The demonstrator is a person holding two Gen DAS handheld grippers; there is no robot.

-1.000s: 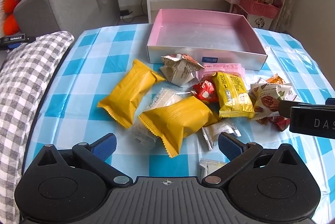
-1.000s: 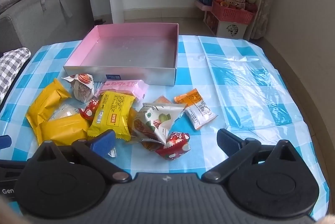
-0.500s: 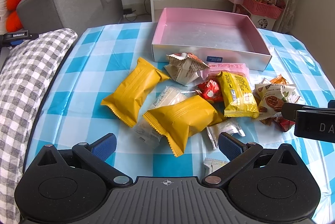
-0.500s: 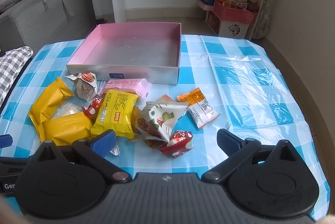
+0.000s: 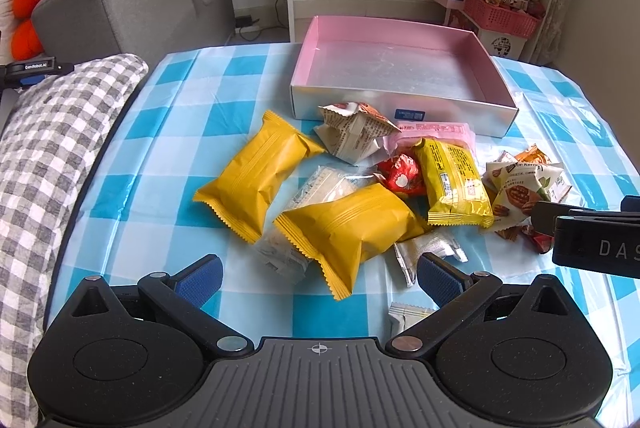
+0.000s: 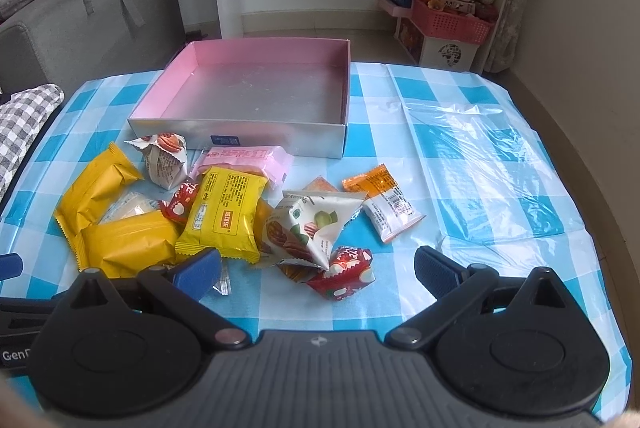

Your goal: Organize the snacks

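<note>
Left claw spread wide, empty, right claw likewise, above snack packets.

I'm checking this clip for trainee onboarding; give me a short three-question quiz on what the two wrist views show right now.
1. True or false: the pink box already holds a snack.
2. Which packet lies nearest the right gripper? A) red packet B) pink packet C) orange-and-white packet
3. What state is the left gripper in, and which snack lies just ahead of it?

Key: 1. False, it is empty. 2. A. 3. Open, holding nothing; a yellow packet.
</note>
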